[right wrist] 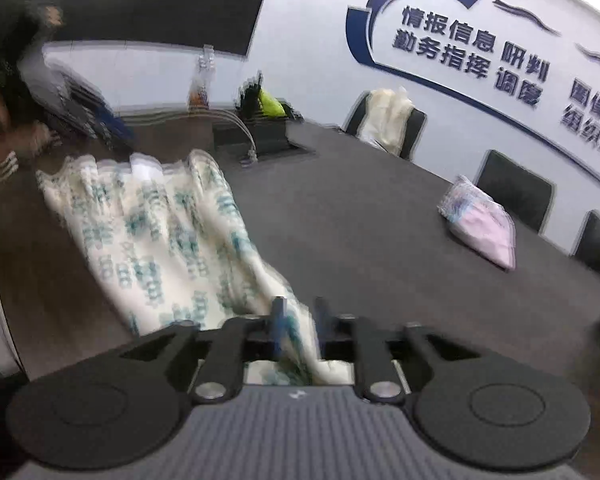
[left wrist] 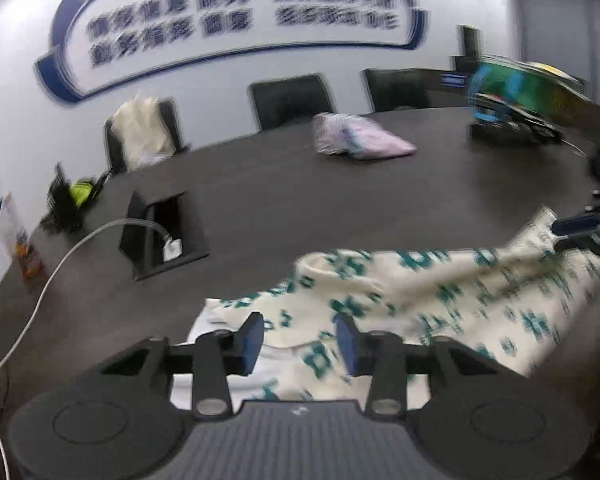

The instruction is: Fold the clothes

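We see a cream cloth with green marks [left wrist: 460, 292] lying on the dark worktop [left wrist: 340, 200], near the edge closest to us. The cloth is bunched and wrinkled, and both pictures are blurry.

Our left hand-held gripper [left wrist: 300, 338] sits over the near end of the cloth. Its two blue pads [left wrist: 252, 338] stand apart, with a wide gap between them, so it is open. Cloth shows in the gap, but we cannot tell if the pads touch it.

Our right hand-held gripper [right wrist: 300, 322] has its fingers [right wrist: 278, 320] close together. A strip of the cloth [right wrist: 156, 232] runs between them, so it is pinching the cloth. From there the cloth stretches away across the worktop [right wrist: 380, 240] toward the left gripper, seen far off and smeared.

Far back on the worktop lies a pink and white bundle [left wrist: 360, 140], well apart from the cloth. A black box with an open lid [left wrist: 160, 232] is set into the worktop, and a white cable [left wrist: 60, 264] runs out of it. Black chairs [left wrist: 288, 100] stand behind the worktop. The wall has big blue letters [left wrist: 228, 16].
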